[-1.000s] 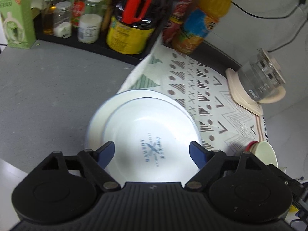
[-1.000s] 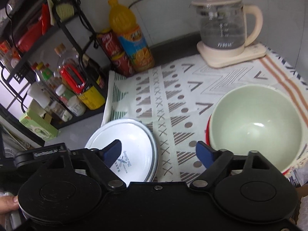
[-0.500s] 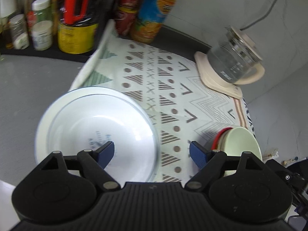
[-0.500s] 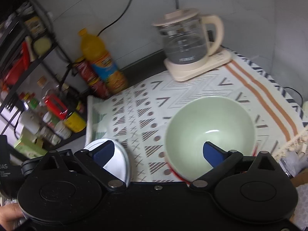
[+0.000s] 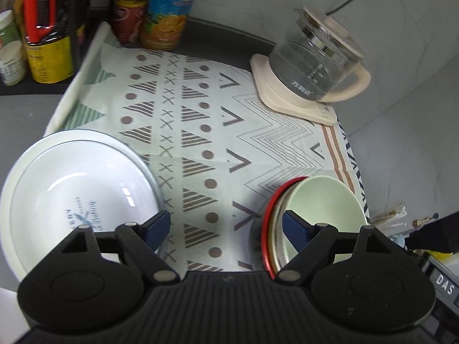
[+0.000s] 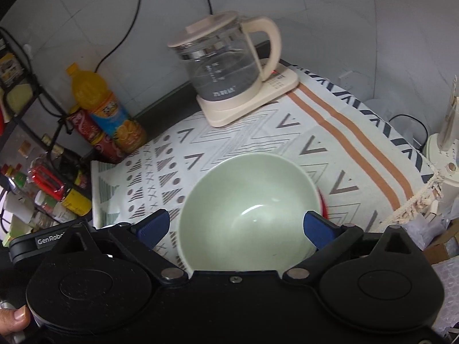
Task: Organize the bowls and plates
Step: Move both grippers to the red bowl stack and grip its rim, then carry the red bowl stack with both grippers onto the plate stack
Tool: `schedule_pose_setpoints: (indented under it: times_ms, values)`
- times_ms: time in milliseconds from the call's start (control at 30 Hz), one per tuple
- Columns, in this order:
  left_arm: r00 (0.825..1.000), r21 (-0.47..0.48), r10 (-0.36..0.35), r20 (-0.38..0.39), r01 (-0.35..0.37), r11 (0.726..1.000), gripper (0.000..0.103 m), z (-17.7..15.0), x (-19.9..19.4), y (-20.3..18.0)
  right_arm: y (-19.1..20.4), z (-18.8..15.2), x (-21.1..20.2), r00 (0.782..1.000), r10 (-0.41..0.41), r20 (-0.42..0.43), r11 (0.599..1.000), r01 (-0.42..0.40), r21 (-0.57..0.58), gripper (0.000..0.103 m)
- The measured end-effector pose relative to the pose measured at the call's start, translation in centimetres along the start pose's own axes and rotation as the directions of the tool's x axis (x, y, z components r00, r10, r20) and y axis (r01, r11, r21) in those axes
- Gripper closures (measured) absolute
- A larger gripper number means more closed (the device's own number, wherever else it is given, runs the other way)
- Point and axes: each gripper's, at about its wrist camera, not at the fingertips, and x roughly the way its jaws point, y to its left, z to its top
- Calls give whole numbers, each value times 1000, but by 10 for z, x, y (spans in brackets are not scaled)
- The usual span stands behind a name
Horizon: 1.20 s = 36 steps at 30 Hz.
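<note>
A white bowl with a blue logo [image 5: 77, 197] sits on a white plate [image 5: 37, 149] at the left edge of the patterned cloth [image 5: 229, 132]. A pale green bowl [image 5: 324, 215] sits on a stack with a red-rimmed plate [image 5: 268, 220] at the cloth's front right. My left gripper [image 5: 226, 226] is open and empty, above the cloth between the two stacks. My right gripper [image 6: 238, 226] is open, with the green bowl [image 6: 246, 209] between its fingers; the red rim [image 6: 322, 203] peeks out at the bowl's right side.
A glass kettle on a cream base [image 6: 229, 71] stands at the back of the cloth. An orange juice bottle [image 6: 106, 109] and red cans [image 6: 91, 134] stand at the back left. A rack with jars and bottles [image 5: 34, 37] lines the left. The cloth's fringed edge [image 6: 418, 195] is at the right.
The left gripper swung right, from over the white bowl to between the two stacks. The right gripper moved right and now straddles the green bowl.
</note>
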Motion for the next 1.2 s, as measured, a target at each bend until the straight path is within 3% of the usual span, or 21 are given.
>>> schedule_pose_setpoints:
  times_ms: [533, 633, 733, 900, 1000, 1033, 1200]
  values:
    - [993, 16, 45, -109, -43, 999, 20, -9, 54, -22, -51, 6, 48, 992, -54, -117, 998, 58, 33, 3]
    - [990, -7, 40, -134, -41, 999, 25, -9, 63, -21, -55, 5, 56, 989, -44, -141, 999, 48, 24, 5]
    - [989, -39, 5, -148, -11, 999, 41, -11, 69, -19, -58, 5, 65, 984, -42, -170, 999, 46, 17, 11]
    - [984, -76, -36, -174, 23, 997, 55, -13, 77, -20, -63, 2, 81, 974, -41, -222, 998, 51, 37, 31]
    - [979, -100, -87, -183, 70, 993, 71, -15, 79, -22, -67, -2, 88, 965, -15, -262, 998, 31, 56, 55]
    - [979, -95, -85, -185, 69, 993, 72, -16, 79, -23, -68, -3, 90, 963, -28, -268, 998, 44, 53, 64]
    - [979, -97, -89, -181, 73, 993, 72, -16, 78, -22, -75, -1, 85, 969, 4, -248, 994, 23, 104, 71]
